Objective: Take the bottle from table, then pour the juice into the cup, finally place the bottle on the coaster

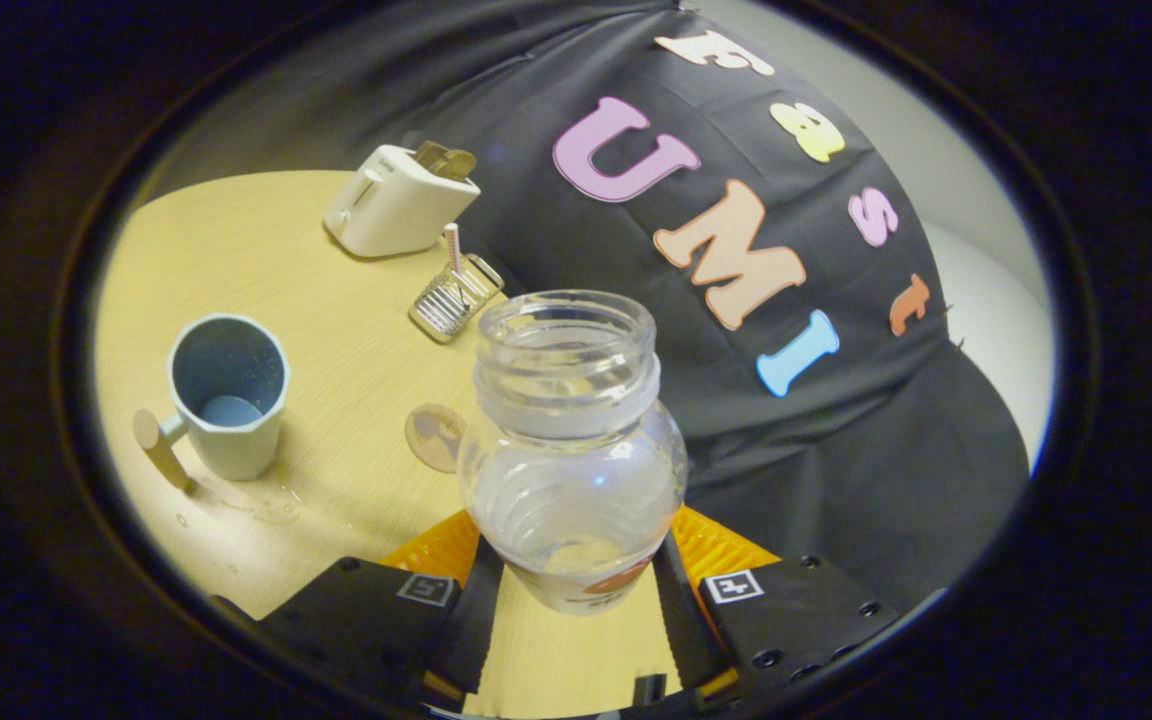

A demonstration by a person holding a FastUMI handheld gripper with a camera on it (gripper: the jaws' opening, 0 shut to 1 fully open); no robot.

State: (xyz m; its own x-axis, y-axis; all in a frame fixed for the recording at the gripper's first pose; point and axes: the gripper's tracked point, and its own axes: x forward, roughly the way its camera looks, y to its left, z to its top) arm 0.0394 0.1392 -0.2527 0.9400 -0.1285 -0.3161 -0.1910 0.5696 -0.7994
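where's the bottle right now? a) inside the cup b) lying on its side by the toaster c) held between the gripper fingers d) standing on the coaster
c: the hand-held gripper has both fingers pressed on the bottle, lifted clear of the coaster behind it.

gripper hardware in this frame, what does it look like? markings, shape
The gripper has two blocky black housings with visible screw holes, each bearing a small square black-and-white fiducial tag. Two flat fingers run forward from them, with ribbed faces at the tips.
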